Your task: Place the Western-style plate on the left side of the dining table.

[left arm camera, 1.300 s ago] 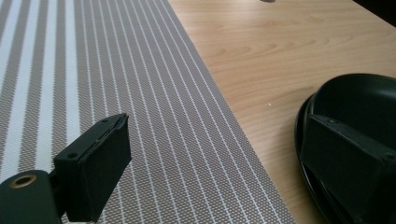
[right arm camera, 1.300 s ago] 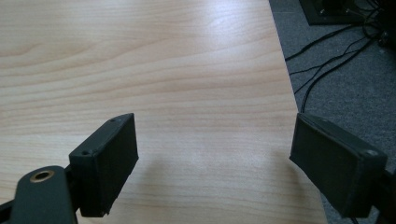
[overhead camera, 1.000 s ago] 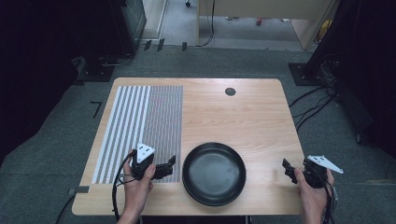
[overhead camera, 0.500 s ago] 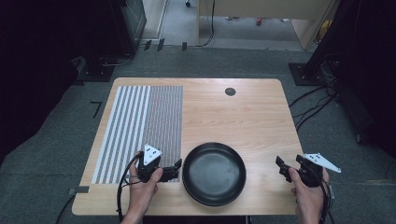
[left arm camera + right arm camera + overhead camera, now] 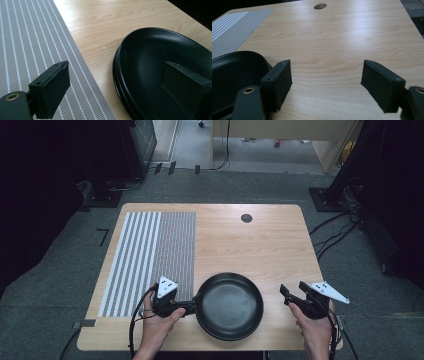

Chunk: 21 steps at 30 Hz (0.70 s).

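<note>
Straddling pan point(image 5: 229, 306) rim, left tool point(image 5: 192, 305), seemingly apart

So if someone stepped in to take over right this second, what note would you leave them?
Left gripper: jaws open, at the left rim of the black pan; one jaw over the pan, one over the striped mat. No grip visible.
Right gripper: jaws wide with nothing between them, though they have just been closing a little; above bare table, right of the pan and apart from it.
Pan: flat on the table near the front edge, empty.
Done: nothing lifted.
Left: probably to grasp the pan at its rim and move it.
</note>
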Motion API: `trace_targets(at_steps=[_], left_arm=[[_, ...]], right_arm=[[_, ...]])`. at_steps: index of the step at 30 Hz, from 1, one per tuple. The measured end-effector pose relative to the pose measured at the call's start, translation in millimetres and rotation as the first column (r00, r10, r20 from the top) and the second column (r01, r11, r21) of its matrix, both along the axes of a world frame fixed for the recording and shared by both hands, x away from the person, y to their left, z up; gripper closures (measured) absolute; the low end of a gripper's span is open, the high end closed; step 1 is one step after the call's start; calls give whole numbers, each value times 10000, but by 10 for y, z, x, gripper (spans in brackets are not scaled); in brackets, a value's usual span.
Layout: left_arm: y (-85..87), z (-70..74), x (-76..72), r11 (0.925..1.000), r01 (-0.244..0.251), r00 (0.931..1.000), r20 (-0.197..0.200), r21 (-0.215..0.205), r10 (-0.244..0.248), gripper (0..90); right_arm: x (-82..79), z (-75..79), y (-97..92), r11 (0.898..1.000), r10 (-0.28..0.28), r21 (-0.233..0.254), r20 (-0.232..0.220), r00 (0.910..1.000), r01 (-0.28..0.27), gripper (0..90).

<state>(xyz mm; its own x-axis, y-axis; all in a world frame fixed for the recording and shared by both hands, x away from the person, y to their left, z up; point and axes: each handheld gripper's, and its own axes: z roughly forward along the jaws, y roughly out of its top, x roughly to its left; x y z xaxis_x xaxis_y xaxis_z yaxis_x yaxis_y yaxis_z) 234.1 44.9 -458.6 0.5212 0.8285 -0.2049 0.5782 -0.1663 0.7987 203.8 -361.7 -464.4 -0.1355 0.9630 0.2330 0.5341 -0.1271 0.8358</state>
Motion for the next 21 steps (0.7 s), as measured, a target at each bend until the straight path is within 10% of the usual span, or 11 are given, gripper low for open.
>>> trace_targets(at_steps=[14,21], left_arm=[[-116,-93,-8,9989,447,9968,-670,109,-439,144],[-189,-174,-44,9984,527,9939,-985,223,-503,270]], right_arm=[[2,-34,304,9917,889,922,114,9960,-895,533],[10,-104,401,9848,1286,1245,-566,9901,-1208,622]])
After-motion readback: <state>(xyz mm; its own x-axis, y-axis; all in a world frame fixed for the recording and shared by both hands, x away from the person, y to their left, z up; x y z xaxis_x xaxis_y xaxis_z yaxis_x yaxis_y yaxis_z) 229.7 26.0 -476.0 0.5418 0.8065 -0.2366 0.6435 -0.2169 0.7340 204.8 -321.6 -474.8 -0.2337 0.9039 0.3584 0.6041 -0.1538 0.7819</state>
